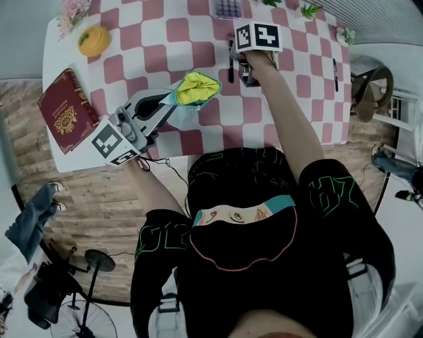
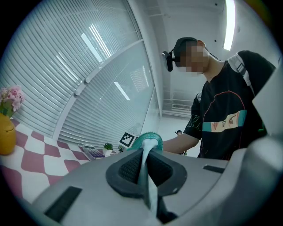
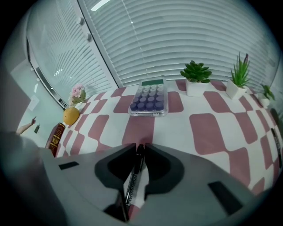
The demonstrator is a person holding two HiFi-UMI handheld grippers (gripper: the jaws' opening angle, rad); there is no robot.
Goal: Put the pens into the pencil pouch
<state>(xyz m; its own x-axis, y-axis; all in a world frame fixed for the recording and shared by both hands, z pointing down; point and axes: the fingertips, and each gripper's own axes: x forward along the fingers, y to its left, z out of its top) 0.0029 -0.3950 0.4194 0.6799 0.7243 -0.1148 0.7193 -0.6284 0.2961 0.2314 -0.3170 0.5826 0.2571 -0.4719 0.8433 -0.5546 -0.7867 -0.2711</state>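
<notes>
Worktop: We see a worktop [image 1: 198, 146] under a pink-and-white chequered cloth, with the person standing at its near edge.
Left tool: The left tool [image 2: 144, 164] is clenched on the pouch [image 1: 195, 88]. A strip of pale teal fabric runs between its two pads.
Pouch position: The pouch hangs from the left tool above the near part of the worktop, to the left of the right tool. Its mouth gapes open and shows a yellow lining inside a teal rim.
Right tool: The right tool [image 3: 140, 150] points steeply down at the worktop. Its pads are closed on the pen [image 3: 132, 181].
Pen position: The pen is black and runs lengthwise between the pads, its tip at their front ends. It lies low against the cloth.
Head view note: A black pen [image 1: 230, 63] shows just left of the right tool. We cannot tell whether it is the gripped one.
Spare pen: A spare pen [image 1: 335, 74] lies on the cloth near the right edge, well apart from both tools.
Far edge: A calculator [image 3: 149, 98] with purple keys lies beyond the right tool, with potted plants [image 3: 196, 77] to its right.
Left end: A red book [image 1: 65, 111] lies at the near left corner. A yellow ornament [image 1: 94, 39] and pink flowers [image 1: 71, 12] stand further back.
</notes>
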